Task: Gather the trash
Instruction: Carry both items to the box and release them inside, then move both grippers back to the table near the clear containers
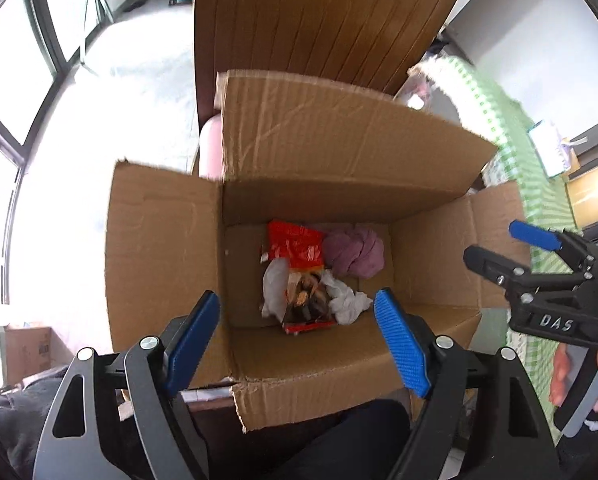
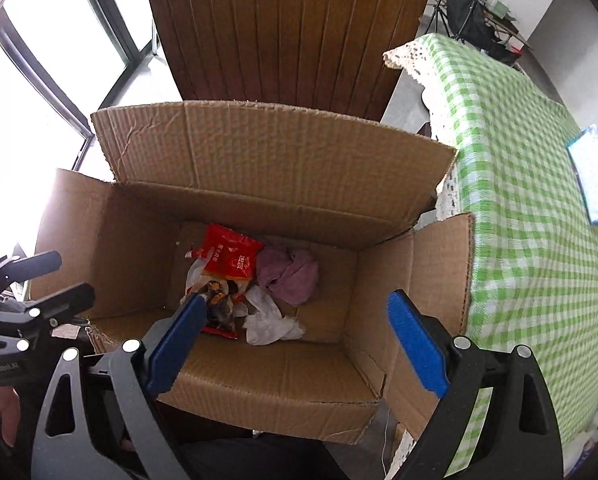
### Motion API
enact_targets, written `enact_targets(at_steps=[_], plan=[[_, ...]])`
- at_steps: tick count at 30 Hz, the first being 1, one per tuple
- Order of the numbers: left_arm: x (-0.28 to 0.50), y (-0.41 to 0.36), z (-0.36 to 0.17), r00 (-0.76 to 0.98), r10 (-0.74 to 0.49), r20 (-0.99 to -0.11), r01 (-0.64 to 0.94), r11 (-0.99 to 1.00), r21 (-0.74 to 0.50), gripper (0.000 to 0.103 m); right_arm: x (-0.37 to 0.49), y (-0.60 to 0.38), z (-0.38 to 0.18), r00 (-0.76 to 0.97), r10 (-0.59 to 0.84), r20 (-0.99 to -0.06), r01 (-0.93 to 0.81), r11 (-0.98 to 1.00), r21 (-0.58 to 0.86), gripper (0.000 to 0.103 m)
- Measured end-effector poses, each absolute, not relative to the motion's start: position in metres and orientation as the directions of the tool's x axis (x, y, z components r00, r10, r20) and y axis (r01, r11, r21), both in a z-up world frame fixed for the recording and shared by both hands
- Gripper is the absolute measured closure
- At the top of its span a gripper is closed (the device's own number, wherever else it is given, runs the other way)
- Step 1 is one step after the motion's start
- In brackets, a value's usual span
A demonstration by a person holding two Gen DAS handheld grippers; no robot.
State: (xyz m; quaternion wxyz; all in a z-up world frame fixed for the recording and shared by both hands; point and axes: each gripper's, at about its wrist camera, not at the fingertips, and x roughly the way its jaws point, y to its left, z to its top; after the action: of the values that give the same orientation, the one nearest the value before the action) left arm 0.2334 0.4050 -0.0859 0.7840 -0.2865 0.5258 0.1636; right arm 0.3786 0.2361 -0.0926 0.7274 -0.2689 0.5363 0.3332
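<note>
From the left wrist we see our left gripper (image 1: 299,344) spread wide and empty above the cardboard box (image 1: 171,248); the trash (image 1: 307,276) lies on its floor. From the right wrist, our right gripper (image 2: 295,344) gapes empty over the same heap; the green checked tablecloth (image 2: 531,240) sits just beside.

I find a table (image 2: 519,184) at the right under a green-and-white checked cloth (image 2: 539,280) with a white lace border (image 2: 403,56). On it lies one flat packet (image 2: 595,176), pale with a blue edge, near the right side. An open cardboard box (image 2: 259,368) stands just beside the table's edge; its base is not visible, so I cannot tell what carries it. Pale floor (image 1: 139,80) lies beyond.
</note>
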Motion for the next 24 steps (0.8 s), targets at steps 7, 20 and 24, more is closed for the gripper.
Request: enact_targets(at_steps=[7, 20, 24], plan=[[0.22, 0.393, -0.038, 0.544, 0.1, -0.833, -0.514, 0.825, -0.237, 0.024, 0.361, 0.196, -0.036, 0.318, 0.375, -0.871, -0.74, 0.672, 0.019, 0.015], [0.212, 0.301, 0.036, 0.81, 0.245, -0.533, -0.354, 0.929, -0.111, 0.007, 0.31, 0.012, 0.064, 0.738, 0.481, -0.473, -0.479, 0.868, 0.134, 0.014], [0.219, 0.268, 0.034, 0.83, 0.198, -0.522, -0.297, 0.948, -0.113, 0.007, 0.294, -0.042, 0.073, 0.802, 0.415, -0.429, -0.393, 0.908, 0.144, 0.014]])
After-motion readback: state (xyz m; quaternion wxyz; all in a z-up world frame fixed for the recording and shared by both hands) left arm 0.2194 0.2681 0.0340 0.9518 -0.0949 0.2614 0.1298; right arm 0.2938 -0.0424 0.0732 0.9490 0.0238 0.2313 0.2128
